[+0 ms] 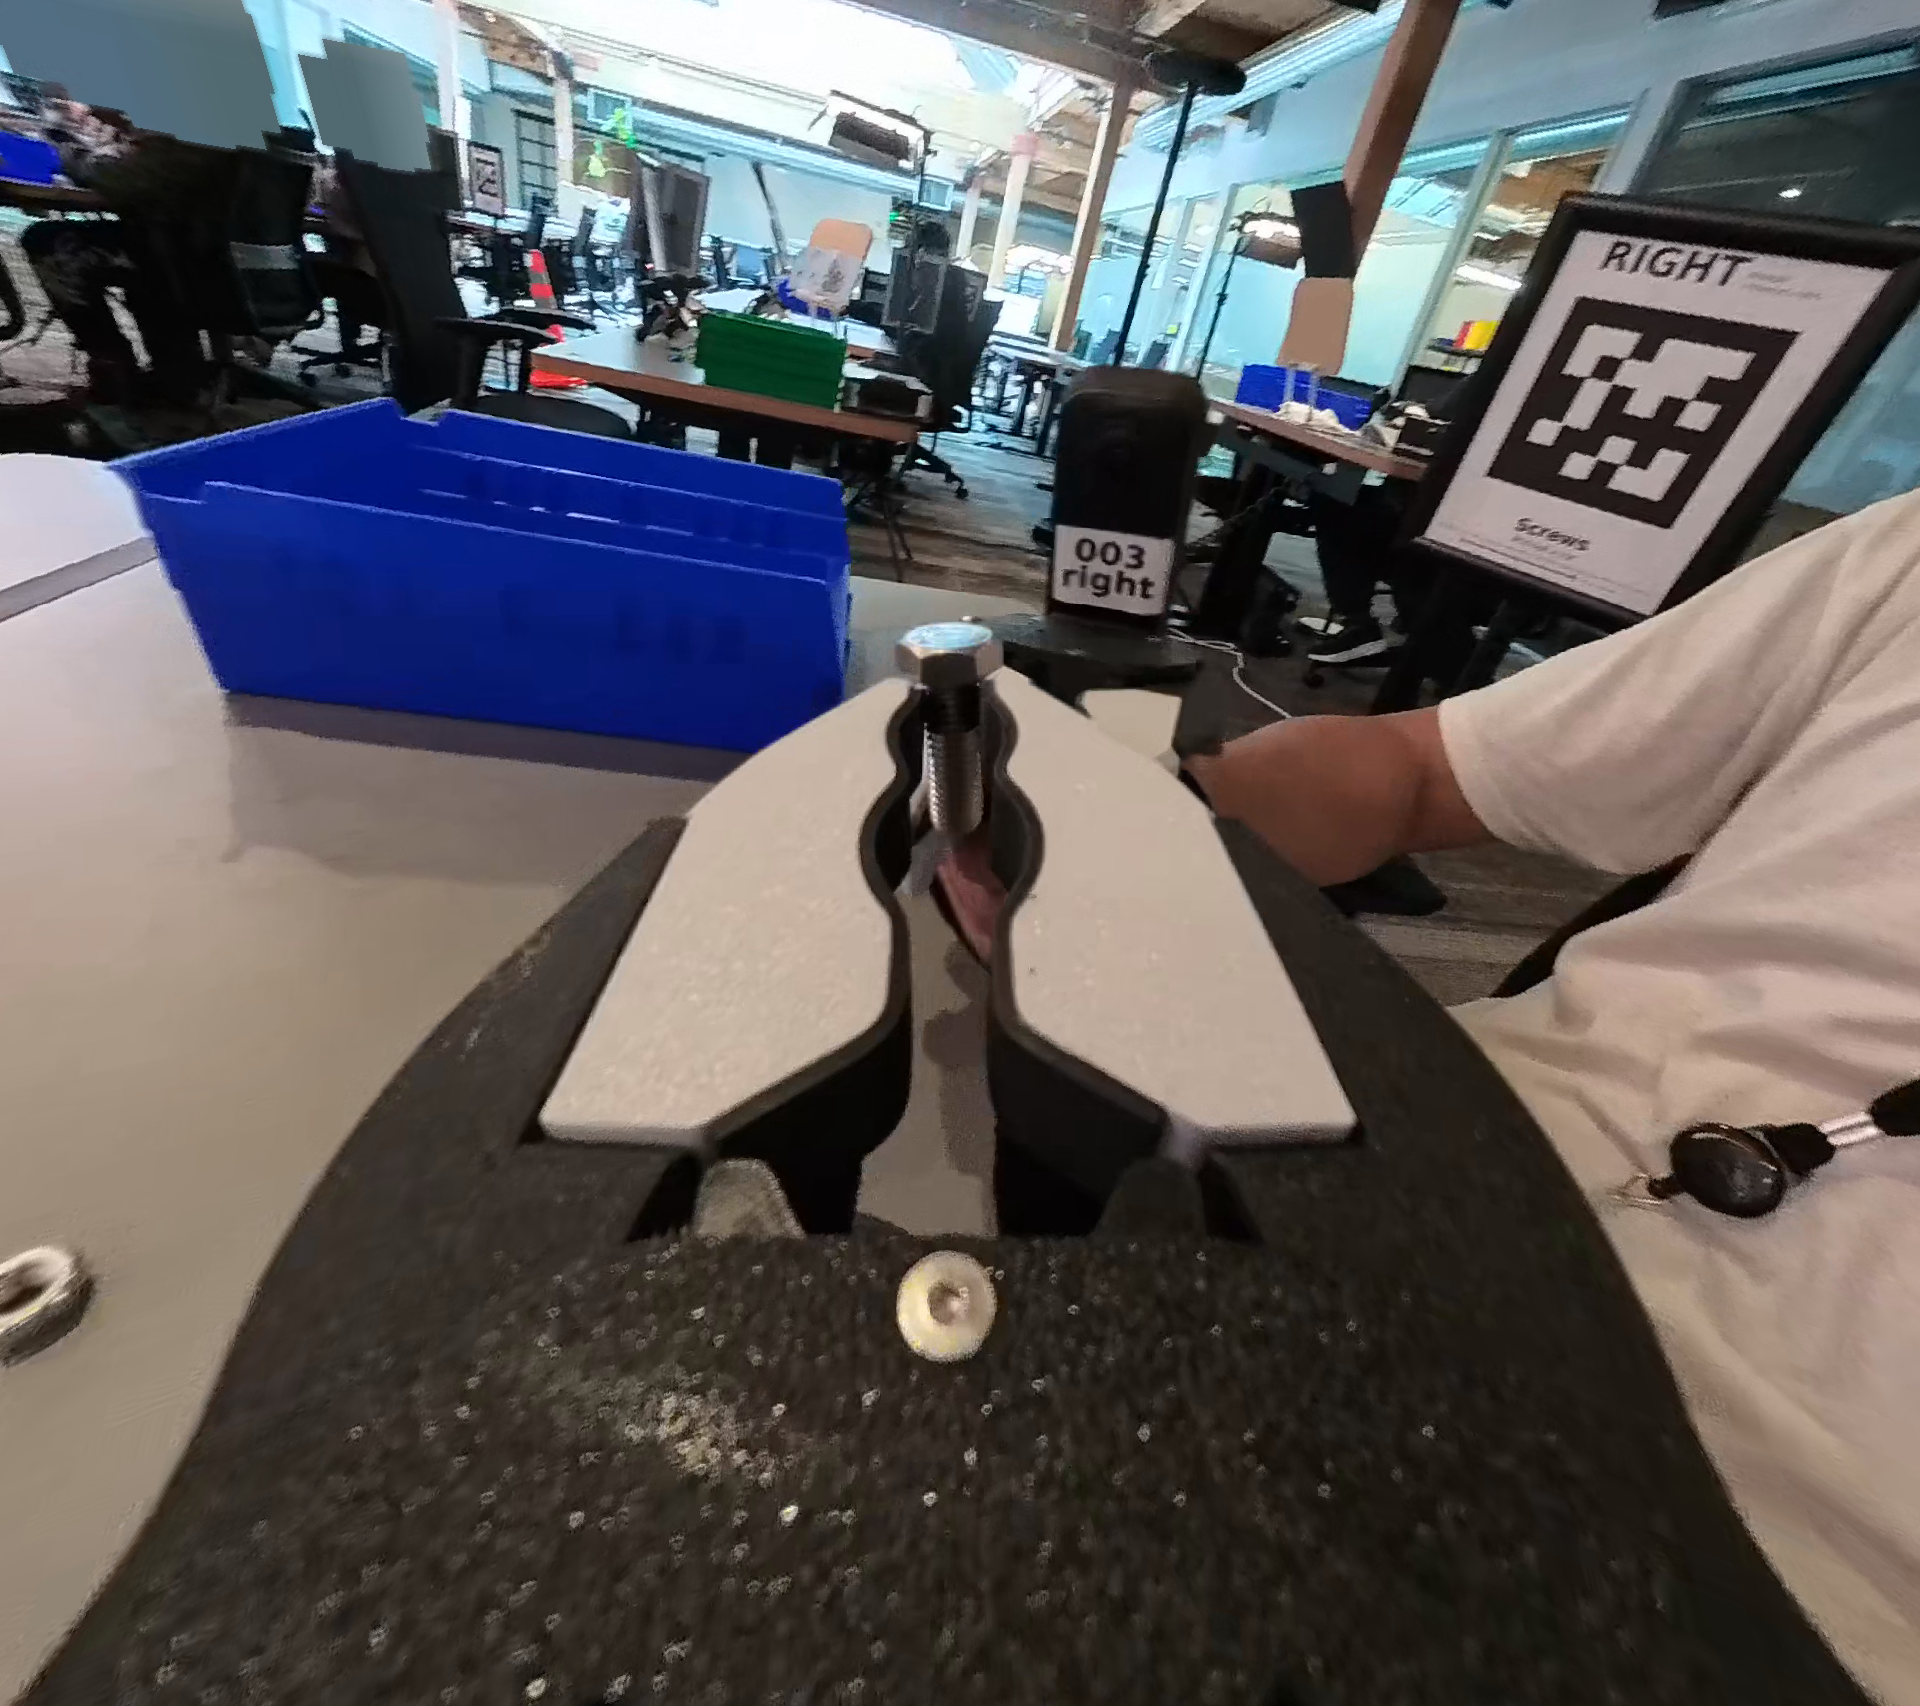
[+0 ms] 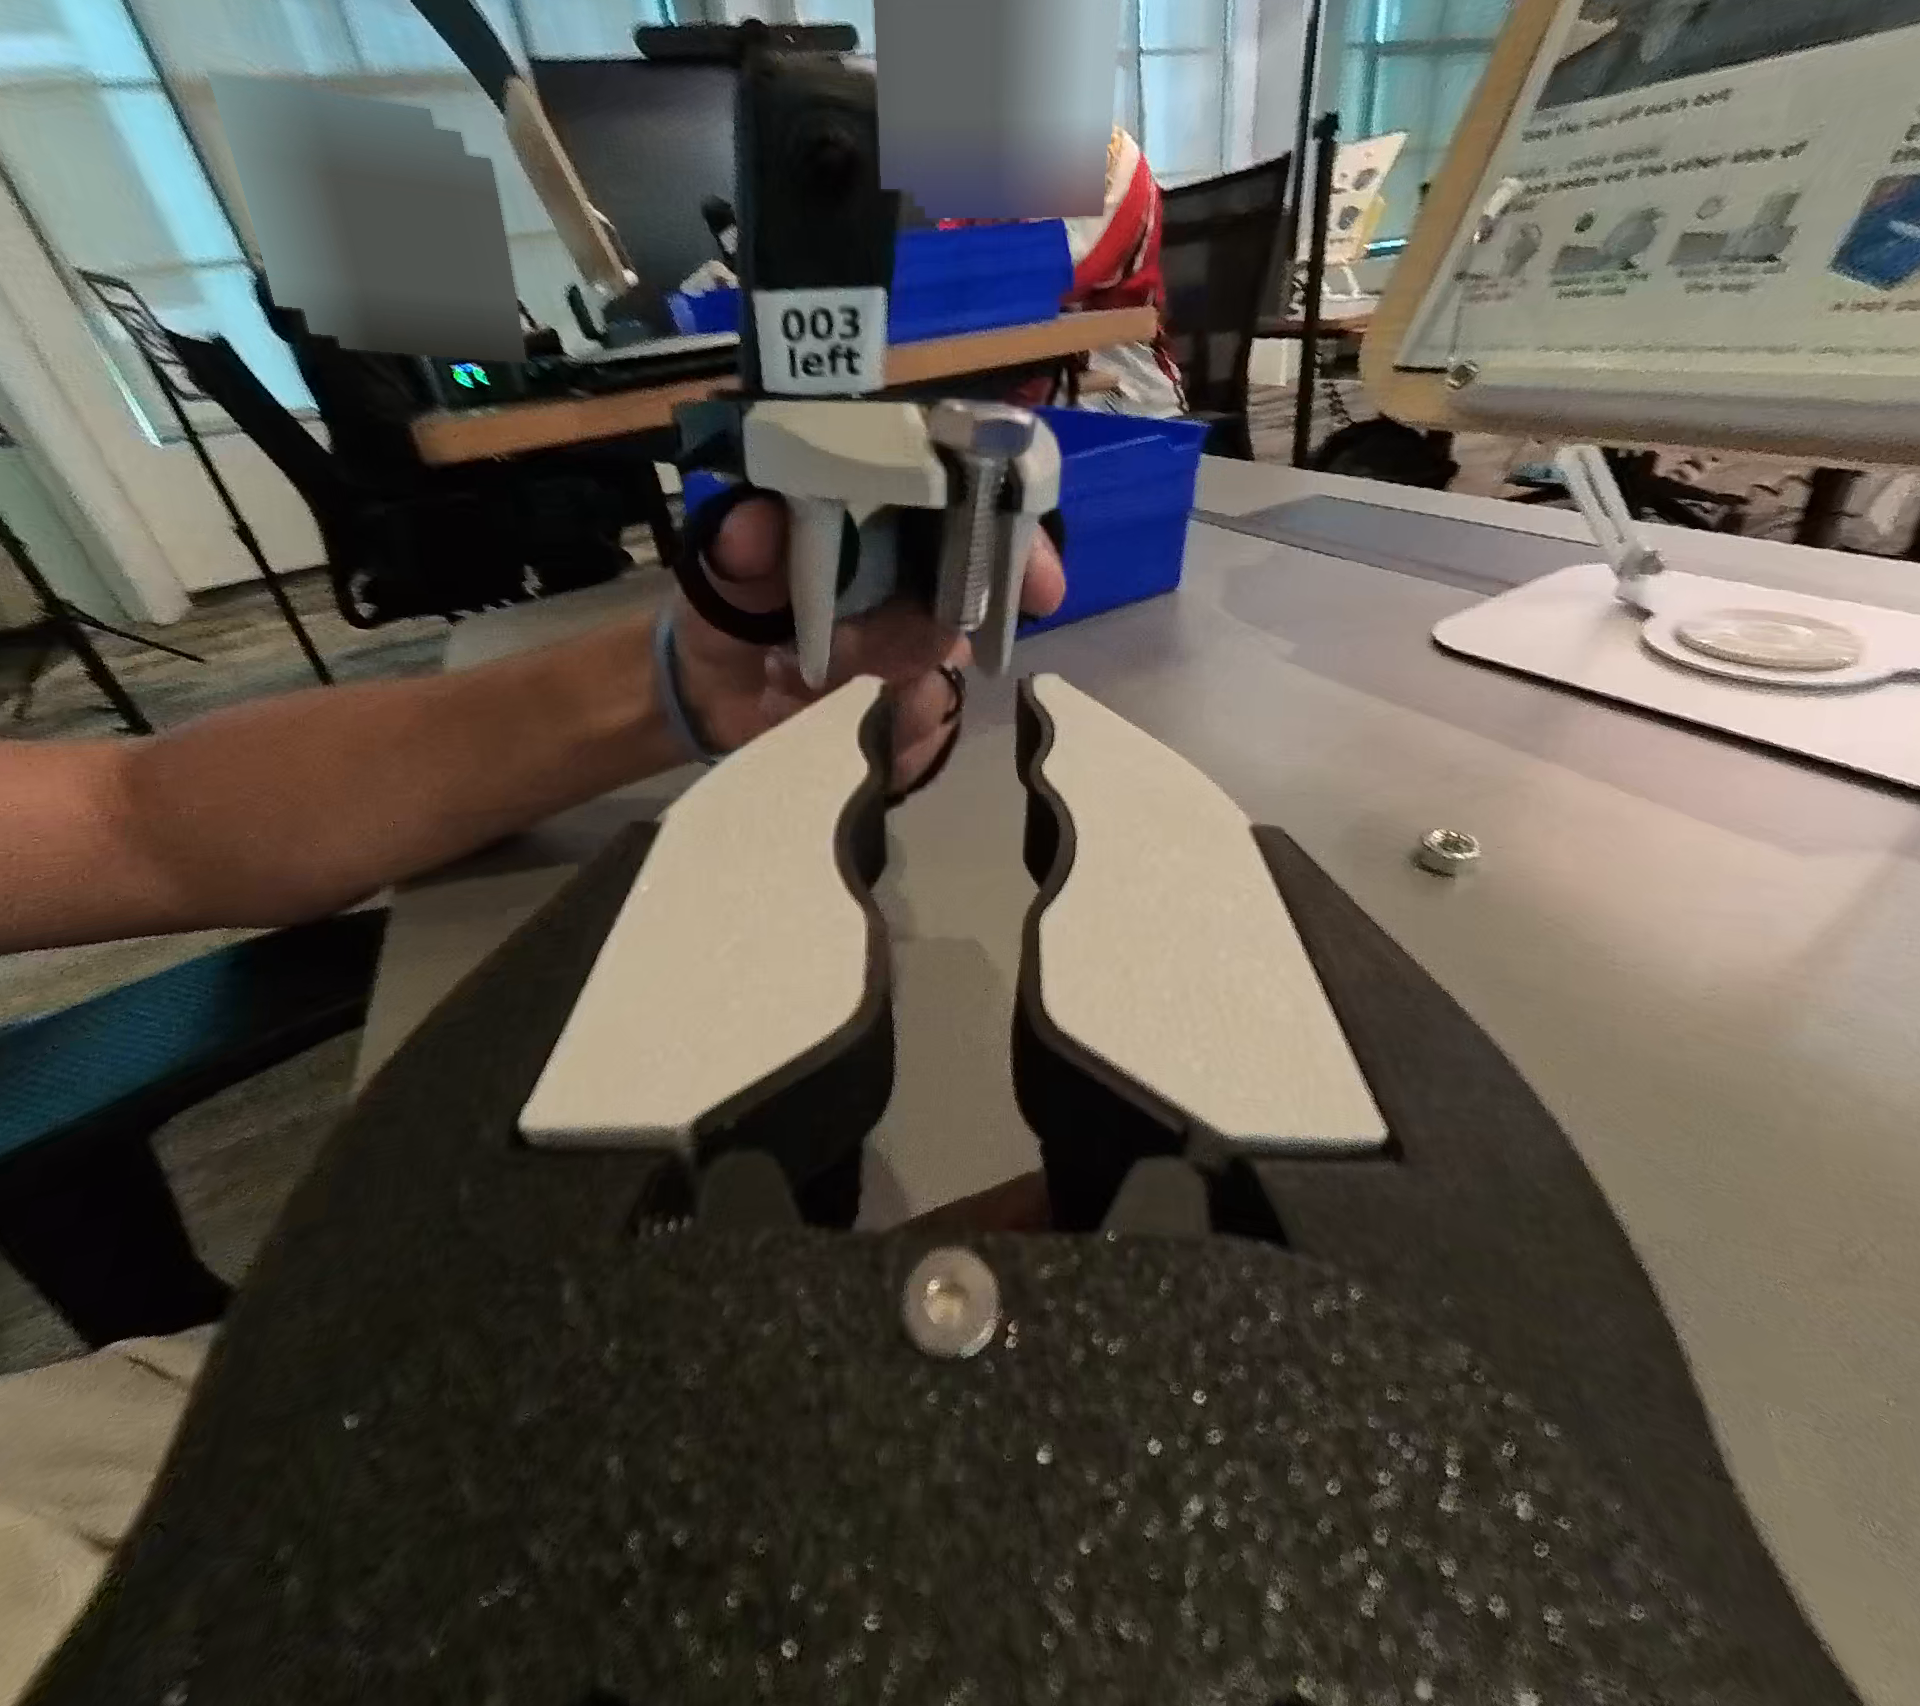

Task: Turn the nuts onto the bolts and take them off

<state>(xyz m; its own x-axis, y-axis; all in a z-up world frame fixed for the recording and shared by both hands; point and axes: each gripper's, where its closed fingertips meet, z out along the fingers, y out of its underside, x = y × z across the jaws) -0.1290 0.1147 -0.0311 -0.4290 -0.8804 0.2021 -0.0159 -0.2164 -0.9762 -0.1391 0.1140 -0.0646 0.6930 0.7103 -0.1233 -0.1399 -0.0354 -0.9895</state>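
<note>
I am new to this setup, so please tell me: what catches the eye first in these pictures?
First, the bolt gripped upright, head up, between the fingers of the left gripper. The right gripper faces it, open and empty. A loose nut lies on the grey table, and a blue bin stands behind.

Left gripper (image 1: 948, 721): I see two pale grey fingers with wavy inner edges, in black frames.
Base: rough black speckled plate, one silver screw (image 1: 945, 1306) at 6 o'clock from the fingers.
Right gripper (image 2: 951, 721): I see the same grey fingers, black base, silver screw.
Camera block (image 2: 816, 202): black, with a white sticker.
Clothing: white short sleeve (image 1: 1662, 700); black lanyard with a round reel (image 1: 1730, 1168) at 3 o'clock.
Wrist: thin band (image 2: 670, 690).
</note>
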